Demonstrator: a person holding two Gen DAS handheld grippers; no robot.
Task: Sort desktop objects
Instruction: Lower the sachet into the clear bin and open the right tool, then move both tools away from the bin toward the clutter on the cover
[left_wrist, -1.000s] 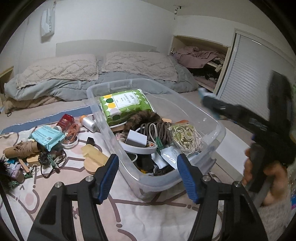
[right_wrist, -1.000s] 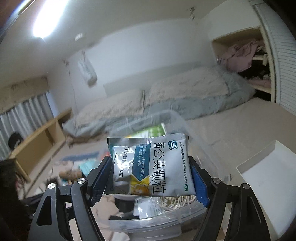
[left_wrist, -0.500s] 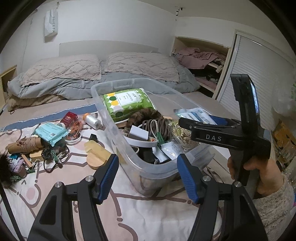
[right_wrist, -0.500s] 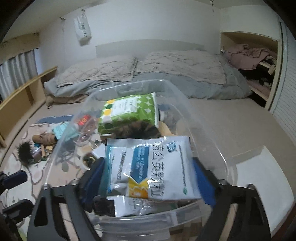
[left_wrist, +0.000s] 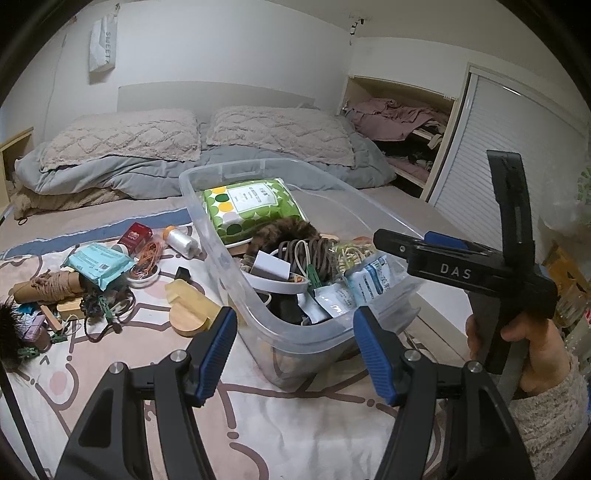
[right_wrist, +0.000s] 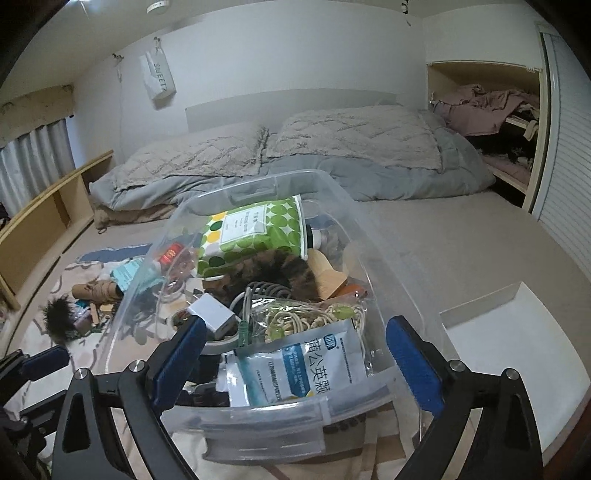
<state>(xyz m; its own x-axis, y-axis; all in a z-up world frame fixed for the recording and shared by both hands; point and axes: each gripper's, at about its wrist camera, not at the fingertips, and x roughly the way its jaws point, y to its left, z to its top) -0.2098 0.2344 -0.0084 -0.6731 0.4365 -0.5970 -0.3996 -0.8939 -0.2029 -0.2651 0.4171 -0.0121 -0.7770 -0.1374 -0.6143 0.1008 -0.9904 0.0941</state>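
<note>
Left wrist view: left gripper (left_wrist: 291, 350) jaws apart, nothing between them, hovering just short of the near wall of the clear plastic bin (left_wrist: 332, 332). The bin sits on a patterned blanket (left_wrist: 303, 413) on the floor, bed (left_wrist: 122, 173) at the far side. In the bin: green dotted wipes pack (left_wrist: 251, 208) at the far end, brown furry item (left_wrist: 284, 232), coiled cords (left_wrist: 314, 254), and a white-and-blue sachet (left_wrist: 373, 280) lying at the near right. Unsorted clutter sits left of the bin: teal packet (left_wrist: 99, 262), red box (left_wrist: 135, 234), white bottle (left_wrist: 181, 240), wooden stand (left_wrist: 190, 302). The right gripper (left_wrist: 417, 247) comes in from the right over the bin's right rim, held by a hand (left_wrist: 532, 354) in a knit sleeve.

Right wrist view: right gripper (right_wrist: 295, 362) jaws wide apart, empty. The sachet (right_wrist: 299, 369) lies loose in the bin's near end (right_wrist: 266, 410), below and between the jaws and touching neither, resting partly on a bagged beaded cord (right_wrist: 314, 317). White adapter (right_wrist: 214, 314) to its left.
</note>
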